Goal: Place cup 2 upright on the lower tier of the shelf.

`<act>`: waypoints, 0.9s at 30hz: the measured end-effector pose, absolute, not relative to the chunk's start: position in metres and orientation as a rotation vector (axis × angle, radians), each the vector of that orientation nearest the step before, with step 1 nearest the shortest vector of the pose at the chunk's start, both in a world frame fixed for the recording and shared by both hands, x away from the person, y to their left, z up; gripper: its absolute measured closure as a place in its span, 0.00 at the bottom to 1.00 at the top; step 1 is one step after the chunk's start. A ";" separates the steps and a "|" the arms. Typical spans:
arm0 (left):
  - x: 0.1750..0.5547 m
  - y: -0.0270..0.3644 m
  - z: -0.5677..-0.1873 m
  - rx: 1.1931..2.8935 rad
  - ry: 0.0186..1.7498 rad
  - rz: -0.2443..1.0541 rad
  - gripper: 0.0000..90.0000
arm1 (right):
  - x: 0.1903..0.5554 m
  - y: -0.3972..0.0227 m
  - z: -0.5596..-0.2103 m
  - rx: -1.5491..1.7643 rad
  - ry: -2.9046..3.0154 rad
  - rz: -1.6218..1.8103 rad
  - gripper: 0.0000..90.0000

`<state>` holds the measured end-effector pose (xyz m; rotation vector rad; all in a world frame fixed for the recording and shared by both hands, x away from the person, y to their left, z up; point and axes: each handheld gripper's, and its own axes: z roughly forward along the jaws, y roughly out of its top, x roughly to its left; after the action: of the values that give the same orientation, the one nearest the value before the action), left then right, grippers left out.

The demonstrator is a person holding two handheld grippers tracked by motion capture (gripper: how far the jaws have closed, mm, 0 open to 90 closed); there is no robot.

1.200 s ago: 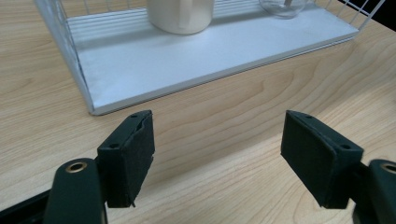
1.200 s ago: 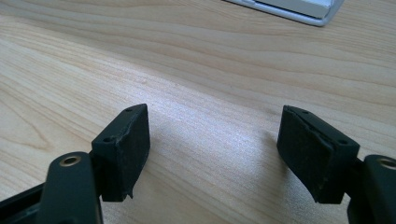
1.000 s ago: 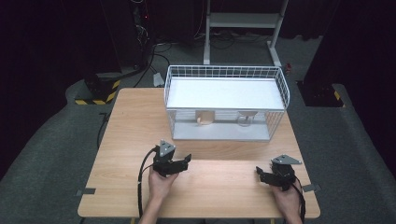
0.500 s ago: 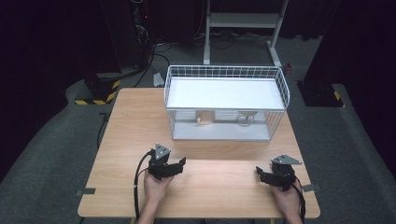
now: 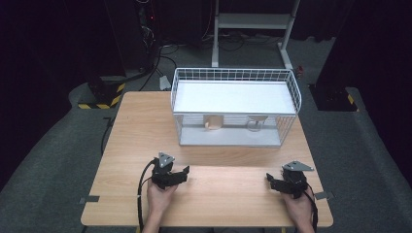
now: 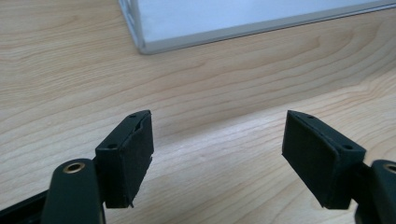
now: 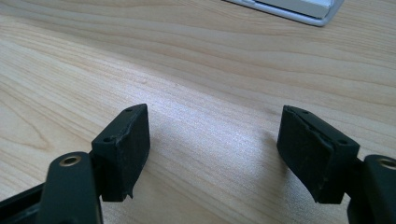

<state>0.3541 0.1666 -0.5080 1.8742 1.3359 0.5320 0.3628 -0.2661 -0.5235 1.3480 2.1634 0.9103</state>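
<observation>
Overhead faces forward-down; tongs cameras close, sharing table [image 5: 131, 141].

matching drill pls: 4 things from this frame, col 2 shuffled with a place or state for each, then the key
Things:
1. left tool
2. right tool
3. wire basket
4. table

Places or states:
A. white, at the table's far edge
B. light wood, carries the basket
C. jaws apart, nothing between them, near edge on the person's left
D. jaws apart, nothing between them, near edge on the person's right

Pairs: 1-C, 2-D, 3-A, 4-B
</observation>
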 end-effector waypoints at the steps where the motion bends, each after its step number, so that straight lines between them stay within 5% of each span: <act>1: 0.354 0.168 -0.509 1.876 1.338 0.537 0.28 | 0.363 -0.266 -0.523 1.347 2.164 0.910 0.29; 27: 0.353 0.173 -0.526 1.920 1.389 0.582 0.23 | 0.363 -0.266 -0.523 1.347 2.163 0.910 0.29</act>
<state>0.3535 0.1734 -0.5255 1.9199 1.3887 0.5820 0.3628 -0.2661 -0.5235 1.3475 2.1635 0.9103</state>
